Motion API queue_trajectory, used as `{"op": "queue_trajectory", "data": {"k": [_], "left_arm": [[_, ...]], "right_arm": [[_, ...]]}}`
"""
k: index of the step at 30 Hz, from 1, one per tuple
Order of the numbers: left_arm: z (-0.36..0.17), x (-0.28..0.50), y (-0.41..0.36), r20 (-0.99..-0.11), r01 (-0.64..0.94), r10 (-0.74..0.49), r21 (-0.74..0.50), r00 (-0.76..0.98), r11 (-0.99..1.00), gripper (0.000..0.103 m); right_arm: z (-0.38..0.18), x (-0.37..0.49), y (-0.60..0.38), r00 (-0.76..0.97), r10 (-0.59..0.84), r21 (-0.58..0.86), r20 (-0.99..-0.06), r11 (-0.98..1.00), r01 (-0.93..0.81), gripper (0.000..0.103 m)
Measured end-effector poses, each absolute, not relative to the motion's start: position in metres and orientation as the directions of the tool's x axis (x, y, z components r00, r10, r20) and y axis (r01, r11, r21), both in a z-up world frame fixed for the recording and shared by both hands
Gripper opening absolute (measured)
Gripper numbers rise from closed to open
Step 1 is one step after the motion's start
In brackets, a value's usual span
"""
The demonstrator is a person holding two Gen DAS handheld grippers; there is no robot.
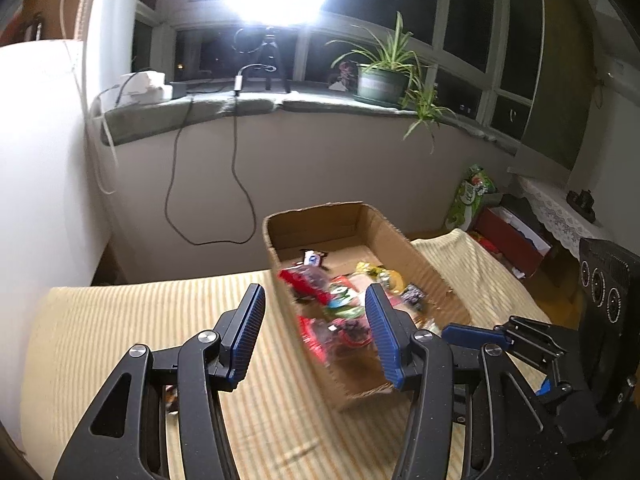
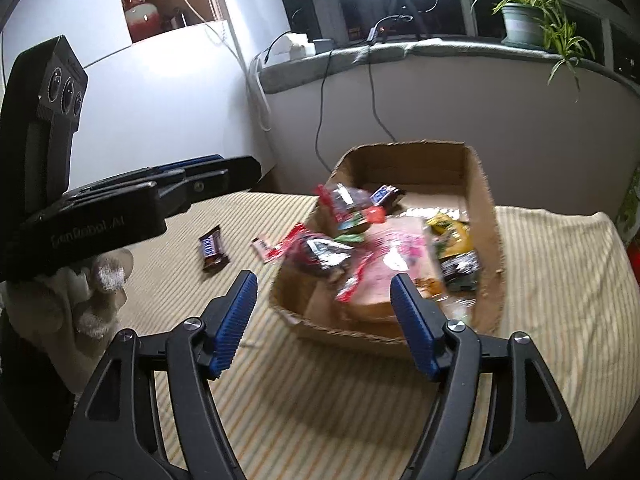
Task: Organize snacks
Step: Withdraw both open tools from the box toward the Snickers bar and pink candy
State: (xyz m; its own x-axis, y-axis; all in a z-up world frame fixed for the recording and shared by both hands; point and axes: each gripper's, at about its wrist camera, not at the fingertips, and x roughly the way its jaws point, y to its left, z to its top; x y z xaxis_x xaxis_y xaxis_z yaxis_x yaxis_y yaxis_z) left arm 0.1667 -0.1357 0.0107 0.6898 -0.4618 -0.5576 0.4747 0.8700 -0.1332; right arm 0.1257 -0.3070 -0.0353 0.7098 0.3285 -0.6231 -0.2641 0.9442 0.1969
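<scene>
Both my left tongs (image 1: 316,334) and right tongs (image 2: 324,324) gape empty; the wrapper (image 2: 298,246) draped over the box (image 2: 486,216) rim could slip out if nudged.

Left tool (image 1: 316,334) gapes empty before the snack-filled cardboard box (image 1: 404,240).

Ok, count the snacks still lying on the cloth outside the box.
2: a Snickers bar left of the cardboard box, and a small pink-and-white packet beside the box's left wall. Others may be hidden.

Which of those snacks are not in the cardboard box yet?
The dark Snickers bar lies alone on the striped cloth, left of the cardboard box. A small pink-and-white packet lies nearer the box wall.
</scene>
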Motion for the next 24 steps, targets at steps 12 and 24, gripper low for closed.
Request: {"op": "queue_trajectory", "data": {"k": [12,24], "left_arm": [[-0.028,0.171,-0.039,-0.617,0.306,-0.345,-0.174,0.707,0.936,0.051],[-0.072,0.176,0.009,-0.676,0.252,-0.346,-0.238,0.65,0.938,0.051]], "right_arm": [[-0.049,0.114,-0.247,0.655,0.408,0.205,-0.636,0.908,-0.366,0.072],[-0.091,0.147,-0.17,0.577,0.387,0.17,-0.72,0.903,-0.394,0.049]]}}
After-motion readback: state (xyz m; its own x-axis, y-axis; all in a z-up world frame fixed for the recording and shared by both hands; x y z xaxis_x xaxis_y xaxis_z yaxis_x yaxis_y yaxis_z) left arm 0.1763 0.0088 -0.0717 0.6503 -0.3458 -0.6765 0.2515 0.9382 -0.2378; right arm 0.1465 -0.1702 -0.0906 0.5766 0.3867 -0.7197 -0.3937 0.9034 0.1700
